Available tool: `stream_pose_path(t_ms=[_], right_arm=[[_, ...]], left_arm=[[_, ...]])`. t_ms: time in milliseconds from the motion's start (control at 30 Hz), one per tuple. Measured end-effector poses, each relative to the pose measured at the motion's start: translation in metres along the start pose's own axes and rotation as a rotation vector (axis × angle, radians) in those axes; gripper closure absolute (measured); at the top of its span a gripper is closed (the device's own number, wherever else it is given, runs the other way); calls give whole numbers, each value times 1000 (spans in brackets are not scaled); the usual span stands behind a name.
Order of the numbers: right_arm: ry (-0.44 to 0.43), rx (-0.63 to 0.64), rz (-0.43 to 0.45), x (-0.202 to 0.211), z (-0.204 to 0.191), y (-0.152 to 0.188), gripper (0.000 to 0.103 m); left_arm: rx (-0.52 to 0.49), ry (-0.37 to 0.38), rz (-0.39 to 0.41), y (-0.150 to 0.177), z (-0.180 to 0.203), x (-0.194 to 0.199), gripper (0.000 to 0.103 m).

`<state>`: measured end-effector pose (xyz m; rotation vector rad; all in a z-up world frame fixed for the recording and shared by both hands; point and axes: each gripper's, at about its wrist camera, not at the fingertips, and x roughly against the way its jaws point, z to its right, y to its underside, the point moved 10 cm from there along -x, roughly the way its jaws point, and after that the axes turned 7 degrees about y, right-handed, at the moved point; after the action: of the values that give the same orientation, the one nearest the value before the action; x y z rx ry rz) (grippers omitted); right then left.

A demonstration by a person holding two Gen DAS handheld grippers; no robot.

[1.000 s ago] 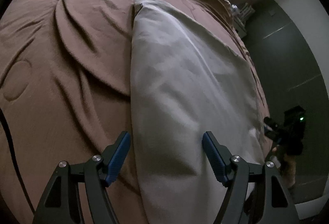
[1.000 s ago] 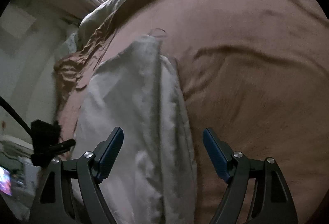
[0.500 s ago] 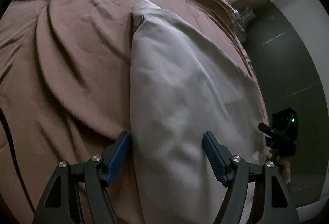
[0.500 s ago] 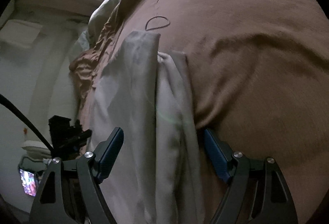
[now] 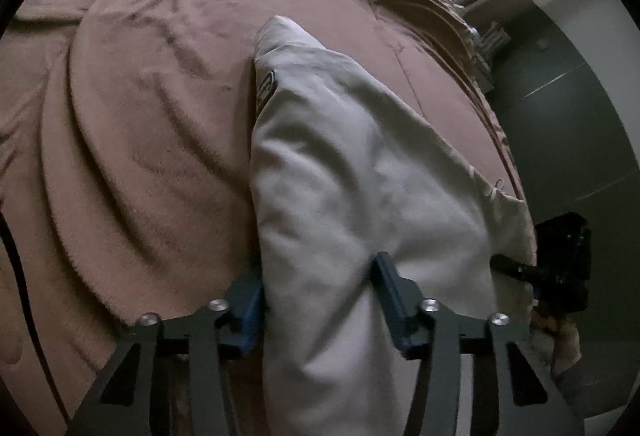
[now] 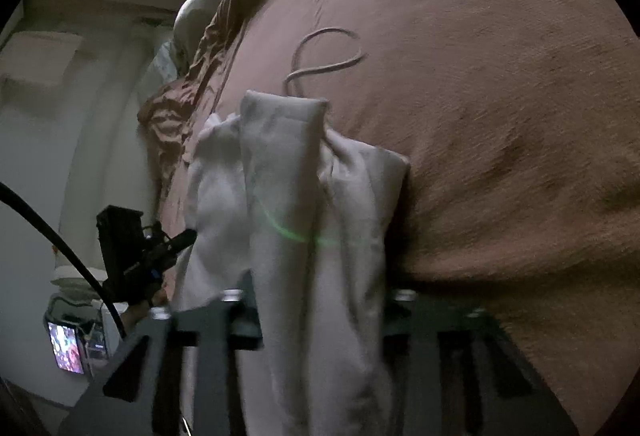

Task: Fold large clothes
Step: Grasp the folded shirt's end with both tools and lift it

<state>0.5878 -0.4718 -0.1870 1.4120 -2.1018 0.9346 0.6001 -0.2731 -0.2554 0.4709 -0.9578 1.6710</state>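
I see the pale grey garment lying folded lengthwise on the brown bedspread of the bed, reaching to the bed's edge. My left hand-held gripper has just been closing; its blue pads press on a fold of the garment's near end and bunch the cloth between them. My right hand-held gripper has likewise just been closing, clamped on the gathered layers at the other end. Each wrist view shows the opposite gripper at the cloth's far edge. A thin looped cord lies on the bedspread just beyond the garment.
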Motion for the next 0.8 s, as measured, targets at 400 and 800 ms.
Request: stream_pose_path(t_ms=[400, 800], right_arm=[[53, 152, 157, 56, -69, 39, 91], [31, 259, 334, 134, -129, 125, 91]], left_arm=[[-100, -30, 112, 1, 45, 66, 86], [-164, -15, 248, 25, 100, 156, 90]])
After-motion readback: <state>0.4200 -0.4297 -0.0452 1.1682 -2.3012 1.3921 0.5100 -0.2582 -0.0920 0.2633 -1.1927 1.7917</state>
